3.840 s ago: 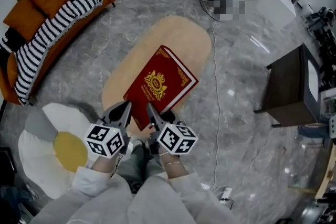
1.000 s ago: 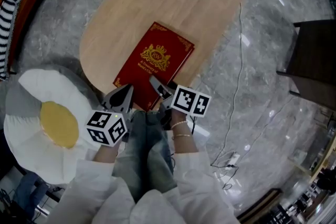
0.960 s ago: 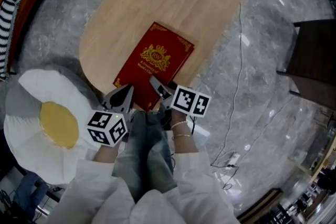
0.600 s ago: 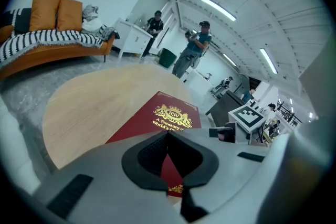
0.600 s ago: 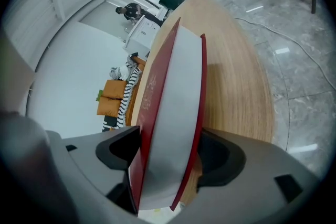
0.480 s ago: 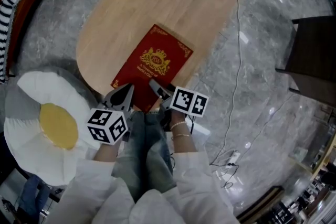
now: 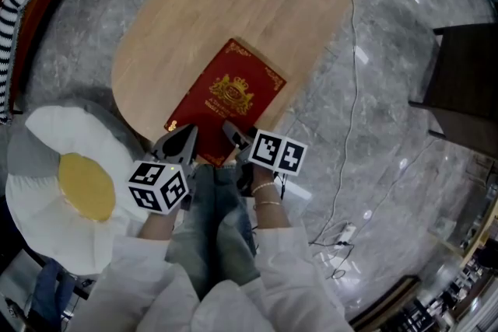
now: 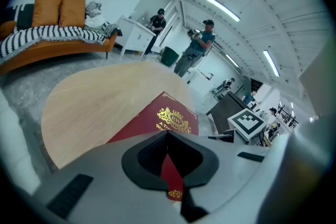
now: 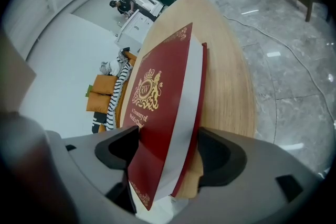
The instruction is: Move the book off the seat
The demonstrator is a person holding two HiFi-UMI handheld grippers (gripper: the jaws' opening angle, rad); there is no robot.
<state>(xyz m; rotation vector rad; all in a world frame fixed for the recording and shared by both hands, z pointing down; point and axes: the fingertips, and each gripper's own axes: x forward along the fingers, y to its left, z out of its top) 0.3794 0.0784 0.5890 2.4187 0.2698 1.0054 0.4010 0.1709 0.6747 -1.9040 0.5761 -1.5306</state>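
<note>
As the book [image 7: 226, 101] lies flat on the wooden table [image 7: 257, 4], clear of the egg-shaped seat [image 7: 47, 167] out to the side of the left fingers, the move itself looks done.

Right gripper [image 7: 232, 132]: jaws have just been opening and stand wide, released. The book's near corner sits between them, pads not pressing.

Left gripper [image 7: 183, 138]: jaws closed together, nothing held, book just ahead of its tips.

Left to do, by my reading: draw the right fingers back off the corner.
</note>
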